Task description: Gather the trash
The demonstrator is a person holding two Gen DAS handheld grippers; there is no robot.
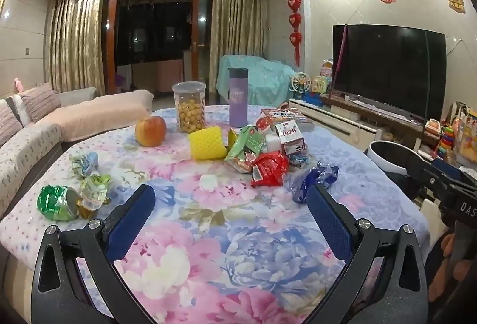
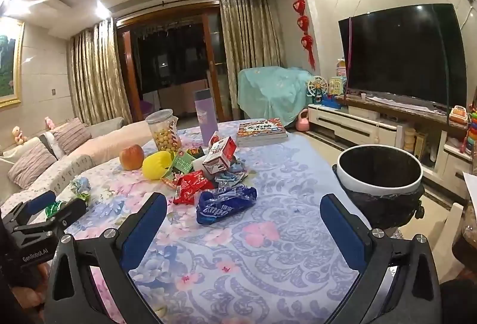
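Observation:
Trash lies on the flowered tablecloth: a blue wrapper, a red wrapper, a green snack bag, a small milk carton, and crumpled green and pale wrappers at the left edge. My left gripper is open and empty above the cloth, short of the pile. My right gripper is open and empty, the blue wrapper just ahead of its left finger. A white bin with a black liner stands beside the table on the right.
On the table also stand an apple, a yellow sponge, a clear jar of yellow balls, a purple flask and a stack of books. A sofa is at left, a TV at right.

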